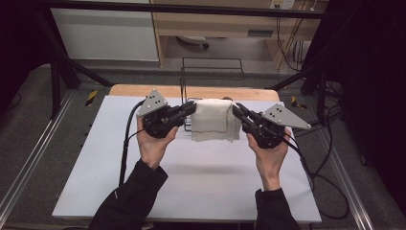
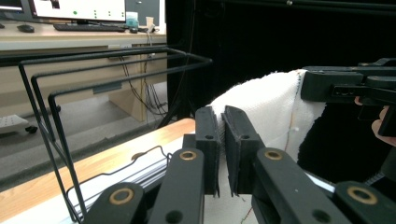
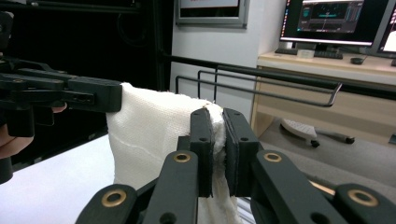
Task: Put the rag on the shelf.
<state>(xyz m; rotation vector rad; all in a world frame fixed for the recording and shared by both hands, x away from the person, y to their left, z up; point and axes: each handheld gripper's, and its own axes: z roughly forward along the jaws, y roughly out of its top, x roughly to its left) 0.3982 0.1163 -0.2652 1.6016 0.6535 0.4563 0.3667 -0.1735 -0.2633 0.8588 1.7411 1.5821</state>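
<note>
A white knitted towel (image 1: 214,120) hangs folded between my two grippers above the white table, close to a black wire rack (image 1: 210,72). My left gripper (image 1: 193,107) is shut on the towel's left top corner, and the cloth (image 2: 266,107) runs away from its jaws. My right gripper (image 1: 235,109) is shut on the right top corner, with towel fabric (image 3: 154,135) pinched between its pads. In the left gripper view the rack's wire bars (image 2: 112,70) stand to the left. The same bars (image 3: 261,84) cross behind the towel in the right gripper view.
The white table (image 1: 191,177) has a wooden strip (image 1: 143,90) along its far edge. Black cables (image 1: 325,191) trail off the right side and another runs down the left. Desks with monitors (image 3: 336,21) stand beyond the table.
</note>
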